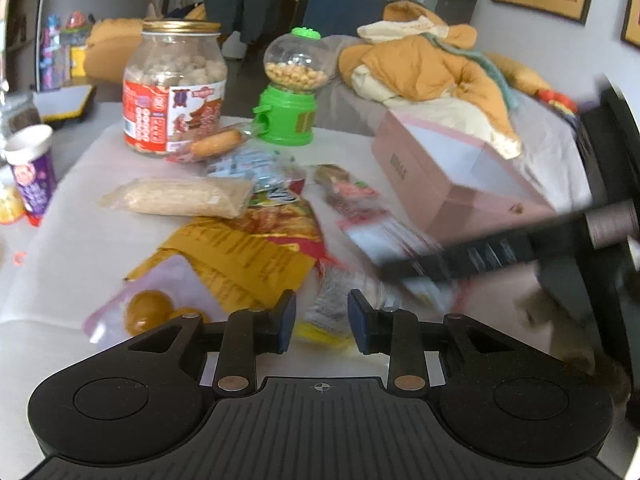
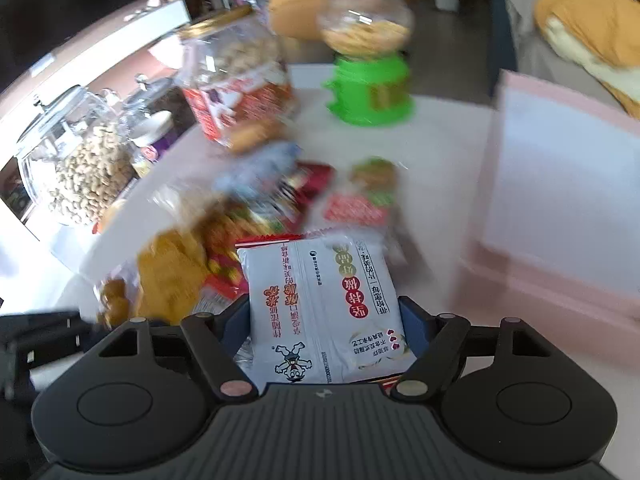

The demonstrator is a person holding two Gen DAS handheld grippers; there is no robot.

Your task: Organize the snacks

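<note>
Right tongs [image 2: 325, 320]: pinching a white snack packet [image 2: 320, 304] between the pads, holding it above the worktop [image 2: 432, 152].
Left tongs [image 1: 322, 326]: standing partly spread, gripping nothing, over loose snack packets [image 1: 256, 248].
Farther back: pink box [image 2: 560, 200], peanut jar [image 1: 174, 88] and green dispenser [image 1: 290, 88] are standing.

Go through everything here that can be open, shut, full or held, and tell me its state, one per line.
Big snack jar: upright, gold lid on, mostly full.
Green candy dispenser: upright, globe part full.
Pink box: lid closed.
White snack packet: held between the right gripper fingers.
Left gripper: open, holding nothing.
Glass nut jar: lid on.
</note>
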